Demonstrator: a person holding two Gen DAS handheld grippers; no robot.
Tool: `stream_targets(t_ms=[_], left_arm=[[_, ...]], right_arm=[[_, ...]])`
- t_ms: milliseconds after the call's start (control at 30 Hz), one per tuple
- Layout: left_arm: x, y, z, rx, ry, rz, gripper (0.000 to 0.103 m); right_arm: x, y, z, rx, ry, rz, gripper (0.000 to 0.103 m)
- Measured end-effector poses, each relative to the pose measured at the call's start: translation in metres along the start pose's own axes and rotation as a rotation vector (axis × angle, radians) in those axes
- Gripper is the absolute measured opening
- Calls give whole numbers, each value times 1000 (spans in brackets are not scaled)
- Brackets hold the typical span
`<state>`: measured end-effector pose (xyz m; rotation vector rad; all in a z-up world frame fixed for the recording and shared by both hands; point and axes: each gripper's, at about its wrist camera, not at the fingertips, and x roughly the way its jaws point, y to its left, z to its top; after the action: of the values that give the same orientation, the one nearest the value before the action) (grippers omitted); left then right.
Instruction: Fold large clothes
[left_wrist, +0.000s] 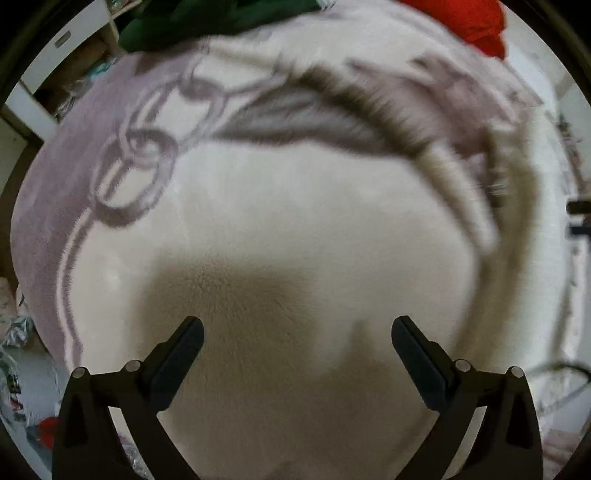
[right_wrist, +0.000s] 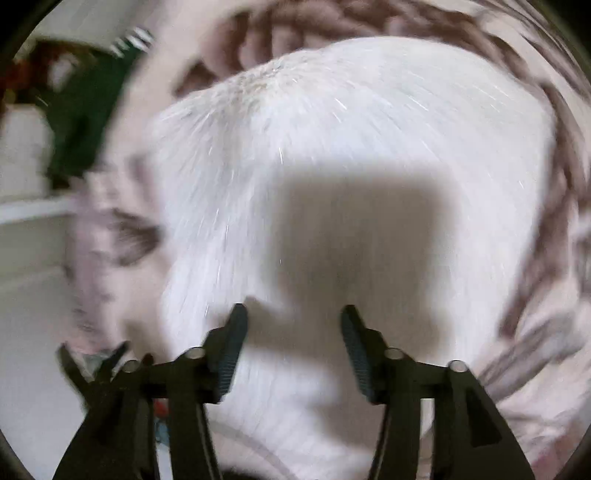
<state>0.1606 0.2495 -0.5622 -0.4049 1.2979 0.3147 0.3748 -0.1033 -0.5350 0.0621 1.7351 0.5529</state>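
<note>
A large fleecy cream garment (left_wrist: 295, 229) with a mauve chain and feather pattern fills the left wrist view, lying spread out below. My left gripper (left_wrist: 297, 325) points down at its plain cream part, jaws wide open, nothing between them. In the right wrist view the same garment (right_wrist: 351, 129) shows as a white fluffy panel edged by a brown and pink patterned border; the picture is motion-blurred. My right gripper (right_wrist: 293, 314) hangs above the white panel with jaws apart and no cloth between the fingers.
A dark green cloth (left_wrist: 207, 22) and a red cloth (left_wrist: 476, 22) lie beyond the garment's far edge. White furniture (left_wrist: 33, 107) stands at the left. Green cloth (right_wrist: 92, 103) and a white ledge (right_wrist: 33, 210) appear left in the right wrist view.
</note>
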Motion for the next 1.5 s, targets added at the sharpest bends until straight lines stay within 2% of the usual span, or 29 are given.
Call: stream_targets(t_ms=[33,100,200,267,333,433,500,533,633,667,700,733,767,800,900,1000,1100,1233,1367,1400,1433,1500], left_arm=[[-9,-2,-3,11,3,-32,103],[-25,-10,-17,40,42,-140,103],[-29,-35,-40,89,142,-280,103],[-26,-59,-53,130,196,-325,103],[-10,-70,-60,162,246,-331,103],[26,-81,-73,181,357,-360,103],[38,-88,-83,190,386,-367,103],[43,-90,-88,202,390,-360,103],[41,-100,-96,254,356,-326,103],[34,-101,-97,254,331,-321,93],[29,-101,-98,249,314,-328,68],[24,-102,-99,243,305,-346,55],[19,-101,-100,239,298,-339,43],[14,-102,-100,242,288,-328,33],[-4,-102,-95,194,285,-329,17],[-29,-105,-89,139,283,-345,14],[-68,-110,-73,121,232,-386,13],[-112,-133,-35,128,134,-458,13],[-126,-163,14,167,44,-506,13],[-125,-173,27,178,28,-513,13],[-121,-185,40,190,18,-519,13],[-108,-199,68,205,20,-520,13]], right_arm=[[-13,-15,-27,36,-15,73,68],[-23,-48,-75,114,-23,172,70],[-4,-101,-158,271,36,256,70],[23,-125,-211,361,88,287,70],[54,-148,-253,448,128,351,70],[93,-166,-292,520,140,473,70],[112,-165,-297,517,119,559,70],[121,-162,-297,511,106,564,70],[141,-158,-293,544,95,621,72],[143,-160,-295,560,85,631,71],[142,-159,-298,570,70,643,70],[151,-148,-299,563,56,652,60],[154,-139,-305,553,49,662,40],[158,-132,-308,549,46,673,36],[147,-122,-311,572,13,748,26],[127,-109,-308,586,-8,817,24],[78,-114,-306,601,-55,901,24],[13,-131,-300,575,-118,954,23],[-37,-144,-268,566,-183,1015,23],[-50,-146,-252,561,-203,1022,23],[-58,-130,-232,561,-215,1023,23],[-72,-141,-205,581,-231,1029,23]])
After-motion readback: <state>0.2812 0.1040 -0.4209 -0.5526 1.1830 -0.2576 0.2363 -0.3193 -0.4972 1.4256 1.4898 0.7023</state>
